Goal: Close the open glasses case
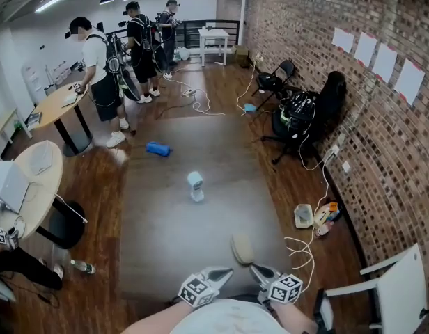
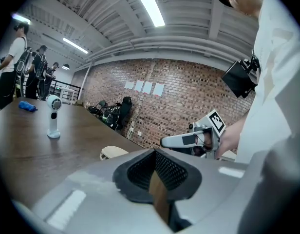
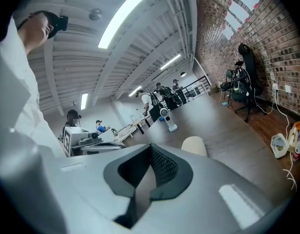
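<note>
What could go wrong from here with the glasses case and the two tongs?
1. The glasses case lies just ahead of the left tongs and the right tongs, both shut. A careless swing could probably knock it sideways across the table.
2. The case looks closed, but its seam is too small to check, so the lid may not be fully latched.
</note>
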`<state>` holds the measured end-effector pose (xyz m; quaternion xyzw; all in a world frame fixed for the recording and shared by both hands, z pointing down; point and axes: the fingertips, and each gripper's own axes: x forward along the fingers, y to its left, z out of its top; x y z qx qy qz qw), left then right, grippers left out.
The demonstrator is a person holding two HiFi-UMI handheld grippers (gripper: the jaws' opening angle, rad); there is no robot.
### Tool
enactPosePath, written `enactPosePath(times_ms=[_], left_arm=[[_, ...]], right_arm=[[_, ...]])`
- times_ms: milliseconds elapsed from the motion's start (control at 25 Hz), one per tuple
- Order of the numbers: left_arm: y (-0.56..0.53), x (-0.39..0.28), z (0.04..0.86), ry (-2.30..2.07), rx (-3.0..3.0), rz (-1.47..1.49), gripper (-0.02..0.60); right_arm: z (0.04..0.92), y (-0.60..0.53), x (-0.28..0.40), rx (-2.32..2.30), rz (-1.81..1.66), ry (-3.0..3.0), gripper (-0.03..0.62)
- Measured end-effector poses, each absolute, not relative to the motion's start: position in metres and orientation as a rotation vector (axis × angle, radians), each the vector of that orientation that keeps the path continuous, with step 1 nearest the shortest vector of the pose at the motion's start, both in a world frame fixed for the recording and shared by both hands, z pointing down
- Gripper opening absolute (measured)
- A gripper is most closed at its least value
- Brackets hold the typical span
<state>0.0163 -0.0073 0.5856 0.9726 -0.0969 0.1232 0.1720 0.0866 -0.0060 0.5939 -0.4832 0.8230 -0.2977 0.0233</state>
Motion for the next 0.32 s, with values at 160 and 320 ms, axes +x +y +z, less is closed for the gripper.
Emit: enactPosePath(times_ms=[160, 320], left_arm=[[-0.0095, 0.0094, 0.5880, -0.301, 2.754, 0.349, 0.006], [-0.0073, 0.0111, 0.5867, -0.292, 2.760, 0.346, 0.006]], right_arm=[[0.5952, -0.0039, 0.0842, -1.505, -0.925, 2.540, 0.008], [0.5951, -0.0001, 0.0858, -1.496, -0.924, 2.538, 0.008]])
